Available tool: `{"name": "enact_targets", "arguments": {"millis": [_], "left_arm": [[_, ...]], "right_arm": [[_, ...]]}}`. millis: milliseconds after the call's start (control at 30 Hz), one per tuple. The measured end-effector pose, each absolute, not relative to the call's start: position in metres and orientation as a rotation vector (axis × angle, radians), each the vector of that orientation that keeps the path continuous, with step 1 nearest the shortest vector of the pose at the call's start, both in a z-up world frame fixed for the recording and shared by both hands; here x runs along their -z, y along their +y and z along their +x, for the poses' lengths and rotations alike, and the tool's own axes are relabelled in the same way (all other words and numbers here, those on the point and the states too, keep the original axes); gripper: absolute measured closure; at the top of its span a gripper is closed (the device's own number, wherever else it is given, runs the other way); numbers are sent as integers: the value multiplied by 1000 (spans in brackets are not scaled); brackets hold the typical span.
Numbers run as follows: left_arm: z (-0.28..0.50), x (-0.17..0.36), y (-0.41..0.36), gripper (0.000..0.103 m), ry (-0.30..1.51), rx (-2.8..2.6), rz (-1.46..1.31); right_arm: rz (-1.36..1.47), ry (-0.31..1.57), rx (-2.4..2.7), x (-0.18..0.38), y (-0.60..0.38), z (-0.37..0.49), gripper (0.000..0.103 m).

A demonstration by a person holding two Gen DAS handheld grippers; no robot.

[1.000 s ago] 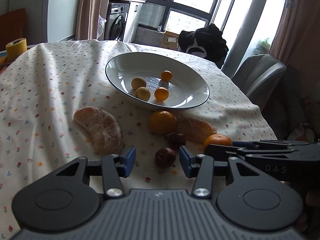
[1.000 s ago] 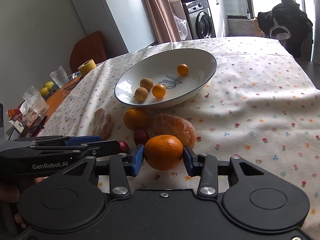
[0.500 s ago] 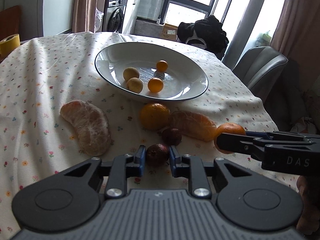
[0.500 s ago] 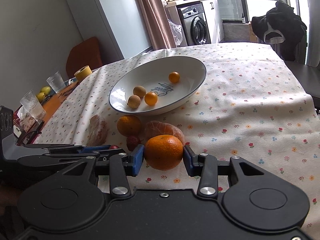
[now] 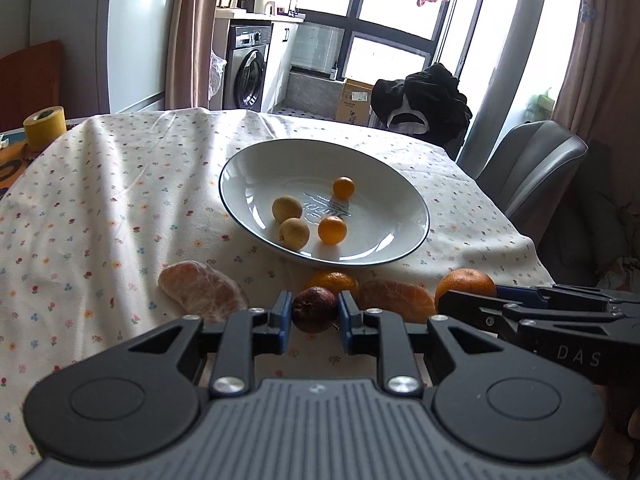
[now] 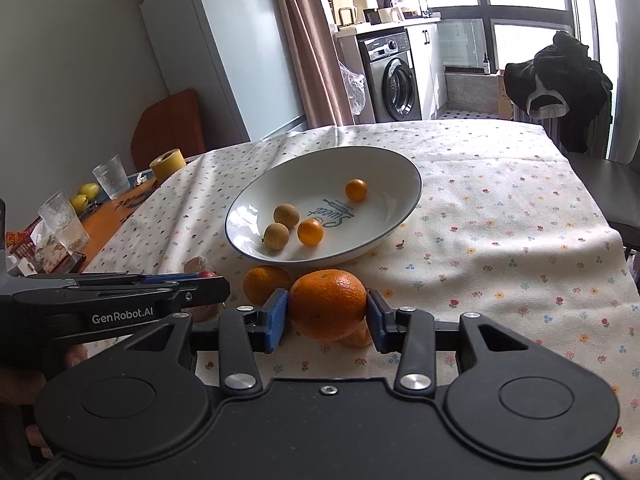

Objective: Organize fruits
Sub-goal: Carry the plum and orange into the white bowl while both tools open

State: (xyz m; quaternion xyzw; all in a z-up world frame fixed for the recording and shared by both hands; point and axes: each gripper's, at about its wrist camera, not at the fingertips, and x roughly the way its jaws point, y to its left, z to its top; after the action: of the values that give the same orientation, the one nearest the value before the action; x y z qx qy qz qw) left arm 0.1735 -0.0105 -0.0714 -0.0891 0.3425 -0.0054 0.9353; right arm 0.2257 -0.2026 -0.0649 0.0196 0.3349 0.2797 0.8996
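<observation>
left gripper (image 5: 311, 315) is closed narrow on a dark red lychee (image 5: 314, 309), pads at its sides since it's small and round. right gripper (image 6: 327, 315) pinches a whole orange (image 6: 326, 305) across its widest part, both fruits raised off the floral tablecloth (image 5: 120, 208), likely so they clear the plate rim. white plate (image 5: 404, 208) sits just ahead, with two kumquats and two longans in it. still on the cloth just before the plate: another orange (image 5: 332, 282) and two peeled citrus pieces (image 5: 202, 294). both loads look bound for the plate.
</observation>
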Motion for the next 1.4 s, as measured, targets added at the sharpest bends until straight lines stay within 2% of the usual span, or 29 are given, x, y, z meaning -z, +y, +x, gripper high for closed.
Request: {"name": "enact_targets", "arguments": {"millis": [733,1400], "left_arm": [[204,42,1,80,621,-37,-159],[252,61,-4,80,676,-16,-189]], "right_arm": [[19,592,-537,39,-186,250,63],[41,622,-489,55,-176,287,63]]}}
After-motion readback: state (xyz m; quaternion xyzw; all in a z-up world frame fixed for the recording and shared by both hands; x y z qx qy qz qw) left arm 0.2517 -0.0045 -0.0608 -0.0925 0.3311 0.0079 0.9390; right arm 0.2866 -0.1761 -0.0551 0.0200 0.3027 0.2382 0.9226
